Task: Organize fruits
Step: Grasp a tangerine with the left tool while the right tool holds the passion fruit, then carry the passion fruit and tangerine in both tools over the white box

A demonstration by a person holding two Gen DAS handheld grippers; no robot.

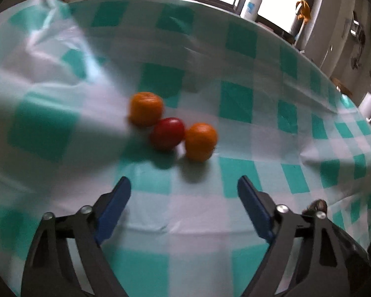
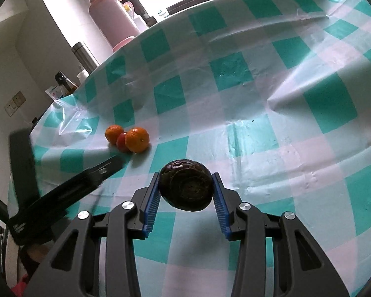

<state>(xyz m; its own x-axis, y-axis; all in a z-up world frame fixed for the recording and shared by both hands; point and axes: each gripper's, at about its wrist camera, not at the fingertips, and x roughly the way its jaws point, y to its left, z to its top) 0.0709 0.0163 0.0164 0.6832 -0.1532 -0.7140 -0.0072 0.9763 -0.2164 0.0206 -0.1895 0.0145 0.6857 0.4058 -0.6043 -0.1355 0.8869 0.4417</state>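
1. In the left wrist view, the left tongs [image 1: 184, 185] stand open with nothing between the blue pads; they hang above the checked tabletop [image 1: 259, 104], pitched downward.
2. The fruit cluster lies at about 12 o'clock from those tongs, near but apart: the far orange [image 1: 146, 109] at 11 o'clock, the red fruit [image 1: 167, 133] in the middle, touching the near orange [image 1: 200, 141] just right of it.
3. The row's long axis runs from 10 to 4 o'clock, so an approach likely meets the near orange first.
4. In the right wrist view, the right tongs [image 2: 185, 190] are clamped on a dark round fruit [image 2: 186, 185], lifted off the tabletop.
5. From there the cluster sits well apart at 10 o'clock; the left hand looks nearer.
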